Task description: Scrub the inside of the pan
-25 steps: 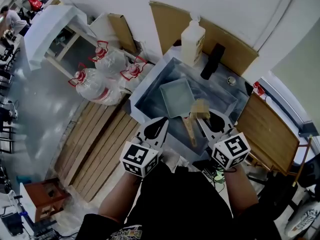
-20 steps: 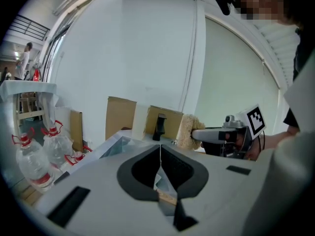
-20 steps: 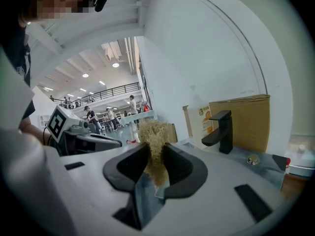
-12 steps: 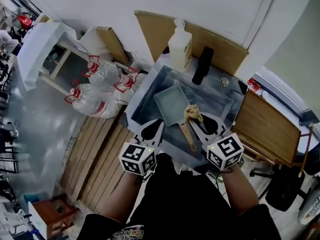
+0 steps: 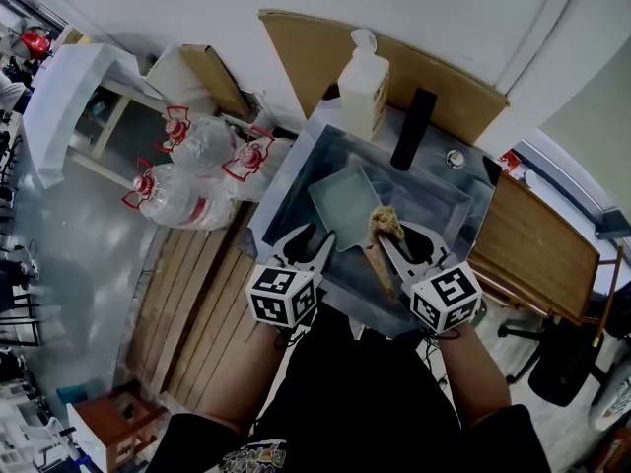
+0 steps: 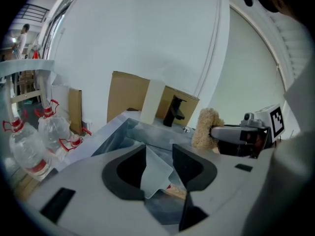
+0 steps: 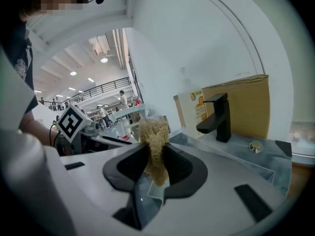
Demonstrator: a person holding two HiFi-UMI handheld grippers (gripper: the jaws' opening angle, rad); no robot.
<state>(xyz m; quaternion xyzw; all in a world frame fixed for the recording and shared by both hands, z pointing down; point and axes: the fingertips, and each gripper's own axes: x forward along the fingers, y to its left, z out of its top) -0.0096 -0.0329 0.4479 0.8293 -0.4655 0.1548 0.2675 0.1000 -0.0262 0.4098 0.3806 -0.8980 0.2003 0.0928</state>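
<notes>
The square pale pan [image 5: 347,203] lay in the steel sink [image 5: 288,187], its wooden handle [image 5: 381,270] pointing back toward you. Your right gripper [image 5: 392,235] was clamped on a tan fibrous scrubber [image 5: 385,220] at the pan's near edge. Your left gripper [image 5: 308,245] stood by the pan's near corner. Its jaws had just been opening and stood apart, the corner showing in the gap with the pads not pressing it. A soap bottle [image 5: 363,82] and a black faucet [image 5: 412,129] stood behind the sink, with cardboard [image 5: 306,52] against the wall.
</notes>
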